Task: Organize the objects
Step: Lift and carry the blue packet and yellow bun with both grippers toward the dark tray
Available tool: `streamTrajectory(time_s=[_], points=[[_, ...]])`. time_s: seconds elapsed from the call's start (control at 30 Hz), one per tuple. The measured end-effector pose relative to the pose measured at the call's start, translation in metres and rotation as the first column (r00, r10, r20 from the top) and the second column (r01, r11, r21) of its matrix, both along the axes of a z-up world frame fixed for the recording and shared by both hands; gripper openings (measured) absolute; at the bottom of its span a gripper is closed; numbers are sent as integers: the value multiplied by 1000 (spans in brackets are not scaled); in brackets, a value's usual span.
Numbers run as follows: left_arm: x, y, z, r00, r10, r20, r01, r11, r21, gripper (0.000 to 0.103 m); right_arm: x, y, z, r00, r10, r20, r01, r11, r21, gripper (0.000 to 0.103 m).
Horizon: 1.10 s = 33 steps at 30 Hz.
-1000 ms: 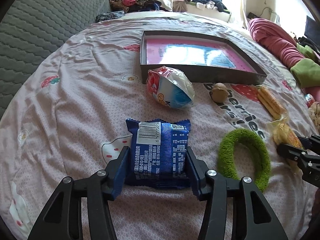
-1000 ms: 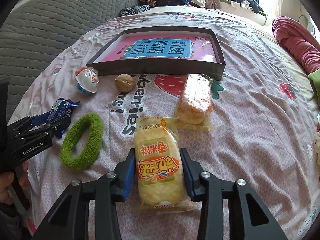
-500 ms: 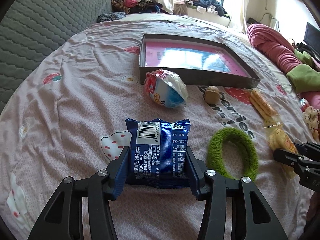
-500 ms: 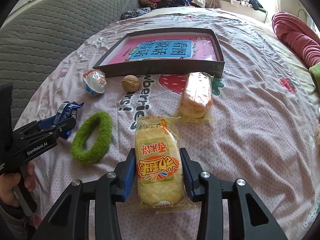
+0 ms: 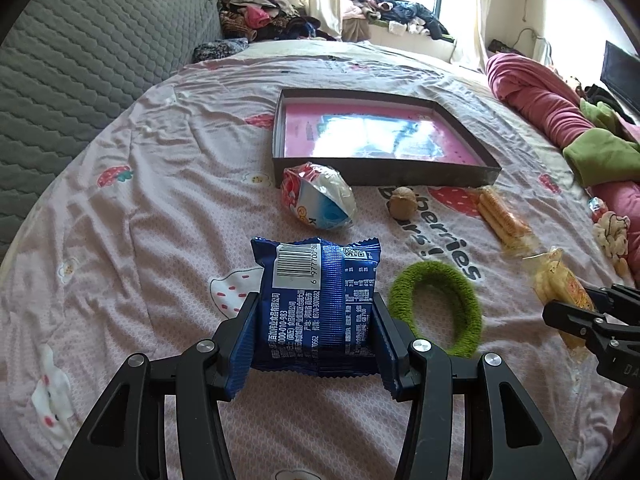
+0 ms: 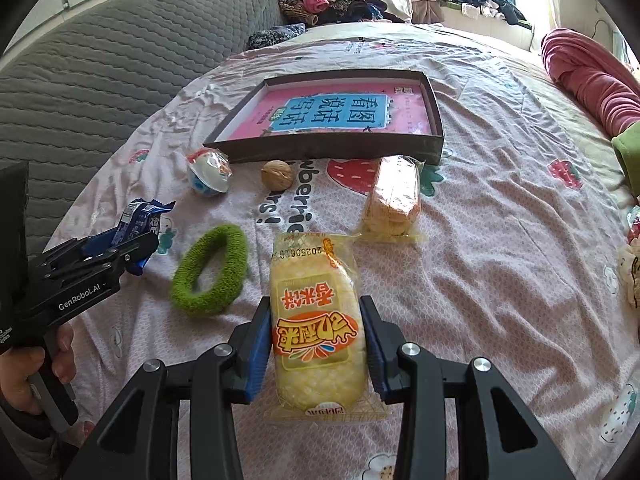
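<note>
Both wrist cameras look steeply down along their jaws, close over the bed (image 5: 160, 208), sharing the dark tray (image 5: 384, 172) (image 6: 332, 148) at upper centre and the green ring (image 5: 436, 308) (image 6: 210, 270).

On the bed (image 6: 500, 208) the shallow box (image 6: 336, 148) lies farthest back. Just before it, left to right: egg-shaped toy (image 6: 209, 172), walnut (image 6: 277, 175), biscuit pack (image 6: 394, 200). The hair scrunchie (image 6: 209, 276) lies nearer, left of centre.

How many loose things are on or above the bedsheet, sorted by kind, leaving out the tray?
Snack packets: 3 (blue packet, yellow packet, cracker pack)
Wrapped egg toy: 1
Walnut: 1
Green fuzzy ring: 1
Total: 6
</note>
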State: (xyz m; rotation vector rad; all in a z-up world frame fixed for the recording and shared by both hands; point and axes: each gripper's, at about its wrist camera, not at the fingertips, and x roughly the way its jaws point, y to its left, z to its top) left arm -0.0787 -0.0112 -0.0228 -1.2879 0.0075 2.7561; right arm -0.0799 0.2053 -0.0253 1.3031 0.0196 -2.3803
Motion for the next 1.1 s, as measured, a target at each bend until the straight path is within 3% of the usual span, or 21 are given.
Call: streamTrajectory(time_s=[1.1], points=[[45,22,86,991,-29,-133,26,999,-25,53,38,17,75,992,3,-128,-6,1000,-19,42]])
